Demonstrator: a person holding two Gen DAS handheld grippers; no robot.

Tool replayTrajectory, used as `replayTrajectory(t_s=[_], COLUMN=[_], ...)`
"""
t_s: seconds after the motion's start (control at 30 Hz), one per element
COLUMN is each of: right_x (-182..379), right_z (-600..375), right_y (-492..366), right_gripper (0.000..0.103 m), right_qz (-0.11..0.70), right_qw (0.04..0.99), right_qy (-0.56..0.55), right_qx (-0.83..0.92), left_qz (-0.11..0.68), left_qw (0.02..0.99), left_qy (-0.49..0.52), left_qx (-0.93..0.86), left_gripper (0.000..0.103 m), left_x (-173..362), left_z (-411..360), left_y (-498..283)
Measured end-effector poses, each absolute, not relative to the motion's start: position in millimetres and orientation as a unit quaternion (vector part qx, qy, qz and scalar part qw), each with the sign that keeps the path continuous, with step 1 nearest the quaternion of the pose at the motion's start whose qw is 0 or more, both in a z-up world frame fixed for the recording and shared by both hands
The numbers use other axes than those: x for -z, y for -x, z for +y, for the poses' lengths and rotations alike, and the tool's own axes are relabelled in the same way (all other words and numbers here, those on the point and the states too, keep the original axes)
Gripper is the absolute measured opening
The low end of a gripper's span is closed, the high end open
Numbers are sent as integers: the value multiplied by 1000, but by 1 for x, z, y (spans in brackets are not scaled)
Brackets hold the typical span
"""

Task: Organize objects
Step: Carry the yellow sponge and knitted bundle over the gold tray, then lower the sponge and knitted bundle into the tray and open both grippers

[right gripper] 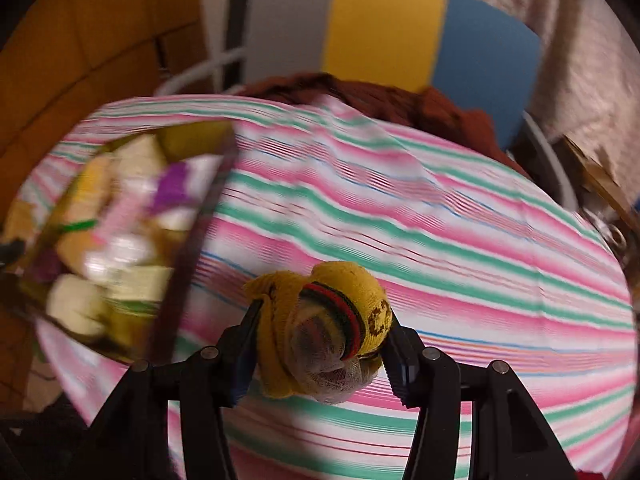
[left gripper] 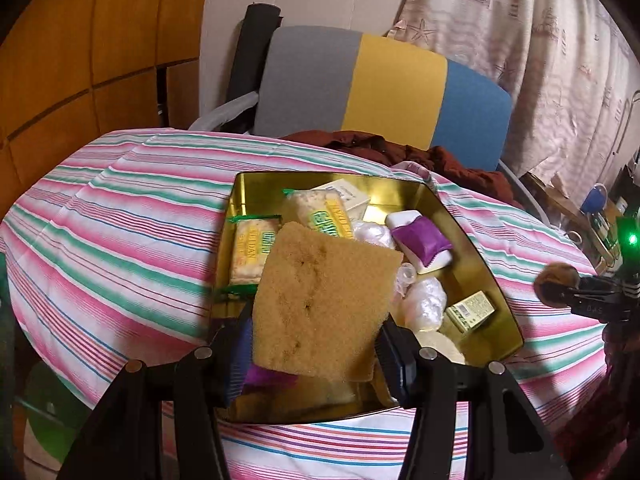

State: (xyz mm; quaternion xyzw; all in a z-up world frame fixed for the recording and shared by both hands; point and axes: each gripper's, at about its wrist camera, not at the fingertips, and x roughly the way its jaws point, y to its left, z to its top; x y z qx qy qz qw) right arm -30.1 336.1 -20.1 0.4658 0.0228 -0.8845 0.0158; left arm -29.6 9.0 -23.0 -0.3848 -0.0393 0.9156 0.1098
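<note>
Both claws are loaded: left gripper pinching the sponge above the tin, right gripper clamping a rolled sock; best lower the sponge flat before letting go.

Right gripper clamped on a rolled yellow sock, above the striped tablecloth. Blurred gold tin of small items left of the sock; chair beyond.
</note>
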Motion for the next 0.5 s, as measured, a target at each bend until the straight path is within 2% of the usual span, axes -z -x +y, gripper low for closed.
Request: replayTrajectory(t_s=[0.23, 0.5], right_x=[7, 15], right_z=[260, 227], right_y=[41, 66], right_gripper=[55, 55], right_qz=[11, 9], right_qw=[91, 93], right_qy=[-434, -440], right_qx=[896, 893], left_qz=[-37, -31], left_qw=[149, 162], left_qy=[394, 397], left_qx=[-906, -903], left_gripper=[55, 55], left_x=[29, 34], left_z=[29, 47], left_y=[27, 42])
